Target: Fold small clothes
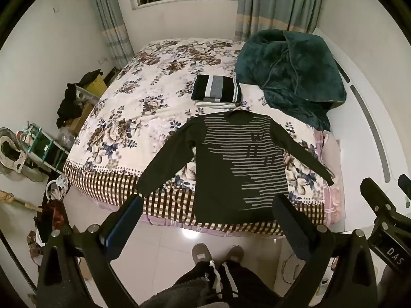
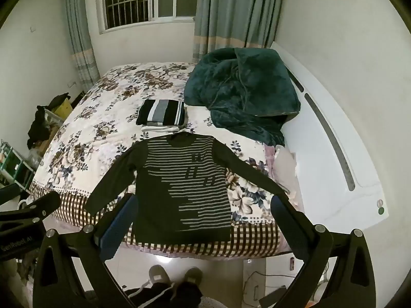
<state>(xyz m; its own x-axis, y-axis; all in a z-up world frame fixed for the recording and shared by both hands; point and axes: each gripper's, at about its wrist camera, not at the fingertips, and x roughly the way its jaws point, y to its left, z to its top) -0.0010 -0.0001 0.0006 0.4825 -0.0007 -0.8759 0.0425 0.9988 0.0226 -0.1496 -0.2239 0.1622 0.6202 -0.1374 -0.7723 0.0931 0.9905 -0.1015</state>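
Right now both my left tongs (image 1: 205,218) and right tongs (image 2: 203,215) hang spread wide and empty above the dark striped sweater (image 1: 231,164), which lies flat at the bed (image 1: 123,118) edge. Its hem overhangs; a careless tug could slide it to the floor.
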